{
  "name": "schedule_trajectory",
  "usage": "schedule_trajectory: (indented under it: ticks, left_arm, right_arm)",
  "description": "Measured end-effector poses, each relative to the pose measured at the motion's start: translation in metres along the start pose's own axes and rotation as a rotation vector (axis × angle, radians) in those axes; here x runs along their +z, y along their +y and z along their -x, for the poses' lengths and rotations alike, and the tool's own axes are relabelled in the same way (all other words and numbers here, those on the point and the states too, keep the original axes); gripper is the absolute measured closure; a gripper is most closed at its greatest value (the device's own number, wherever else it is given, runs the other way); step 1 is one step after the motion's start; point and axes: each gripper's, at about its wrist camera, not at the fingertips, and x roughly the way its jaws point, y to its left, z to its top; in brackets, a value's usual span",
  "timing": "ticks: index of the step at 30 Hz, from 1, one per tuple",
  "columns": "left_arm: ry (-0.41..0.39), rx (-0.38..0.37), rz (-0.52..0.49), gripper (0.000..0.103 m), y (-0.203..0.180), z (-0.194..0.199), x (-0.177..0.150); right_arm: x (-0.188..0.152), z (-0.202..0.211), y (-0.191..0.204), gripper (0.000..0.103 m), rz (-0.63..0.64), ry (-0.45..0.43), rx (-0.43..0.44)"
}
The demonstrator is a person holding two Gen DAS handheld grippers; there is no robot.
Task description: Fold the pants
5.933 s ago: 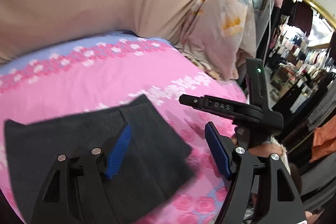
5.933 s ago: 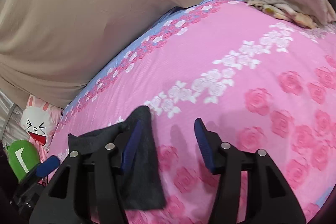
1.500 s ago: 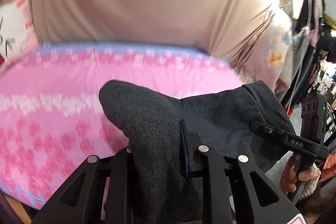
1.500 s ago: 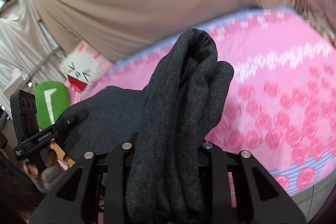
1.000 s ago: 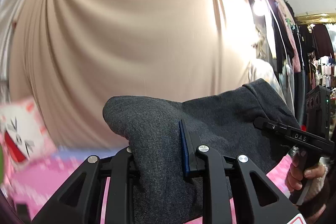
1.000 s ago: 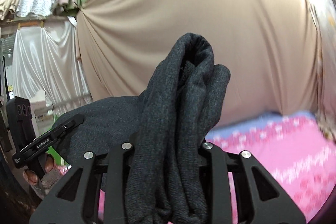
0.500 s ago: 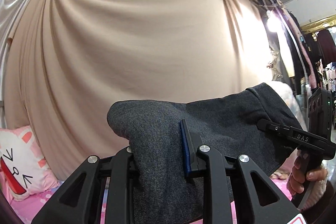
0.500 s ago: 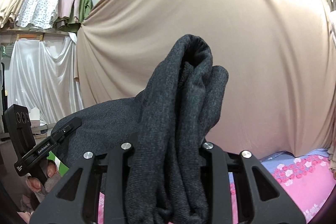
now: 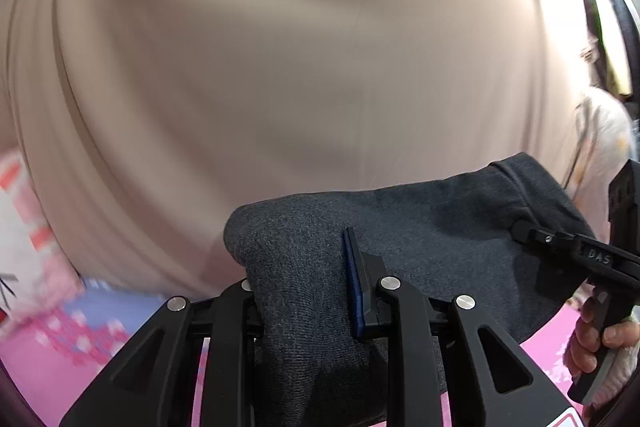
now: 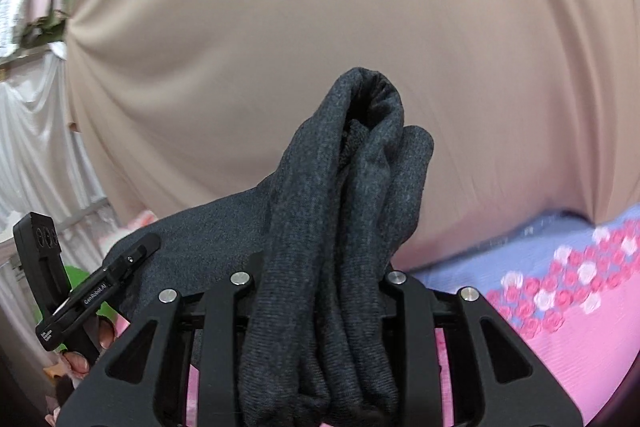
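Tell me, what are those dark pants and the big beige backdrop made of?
The pants look like a soft charcoal knit, perhaps wool or cotton blend: matte, with a fine heathered weave. The backdrop seems a thin, smooth woven cloth, judging by its long draped folds.

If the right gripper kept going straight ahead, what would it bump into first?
Probably the big beige curtain hanging behind the pink bedspread. The right gripper is clamped on the dark grey pants, so that bunched cloth would touch first. The distance is hard to judge.

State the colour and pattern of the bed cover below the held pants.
Pink bed cover with darker pink roses and a lilac band; clearest in the right wrist view.
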Motion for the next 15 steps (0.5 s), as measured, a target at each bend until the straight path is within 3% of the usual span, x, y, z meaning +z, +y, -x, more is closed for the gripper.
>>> schedule_trajectory:
  ticks: [4,6,7,8,9,10,14,15]
  left_arm:
    - [0.183,0.007,0.073,0.076,0.020,-0.072,-0.056]
    - [0.346,0.002,0.084,0.073,0.026,-0.110,-0.098]
    - [0.467,0.002,0.089,0.073,0.032,-0.130,-0.127]
    - [0.571,0.014,0.106,0.073,0.038,-0.142,-0.152]
    - [0.615,0.035,0.121,0.073,0.042,-0.145,-0.165]
    - [0.607,0.047,0.142,0.069,0.048,-0.138,-0.175]
    - [0.472,0.085,0.217,0.020,0.059,-0.096,-0.169]
    - [0.467,0.080,0.241,0.018,0.062,-0.093,-0.166]
  right_arm:
    - [-0.045,-0.050,-0.047,0.067,-0.044,0.137,-0.092]
    - [-0.083,-0.072,-0.080,0.062,-0.054,0.264,-0.207]
    - [-0.099,-0.081,-0.094,0.062,-0.056,0.335,-0.274]
    - [-0.113,-0.082,-0.107,0.061,-0.055,0.372,-0.357]
    - [-0.122,-0.072,-0.117,0.056,-0.054,0.364,-0.385]
    - [-0.123,-0.062,-0.119,0.048,-0.069,0.344,-0.362]
    - [-0.121,-0.041,-0.115,0.032,-0.128,0.358,-0.288]
    - [-0.123,-0.045,-0.116,0.031,-0.138,0.378,-0.271]
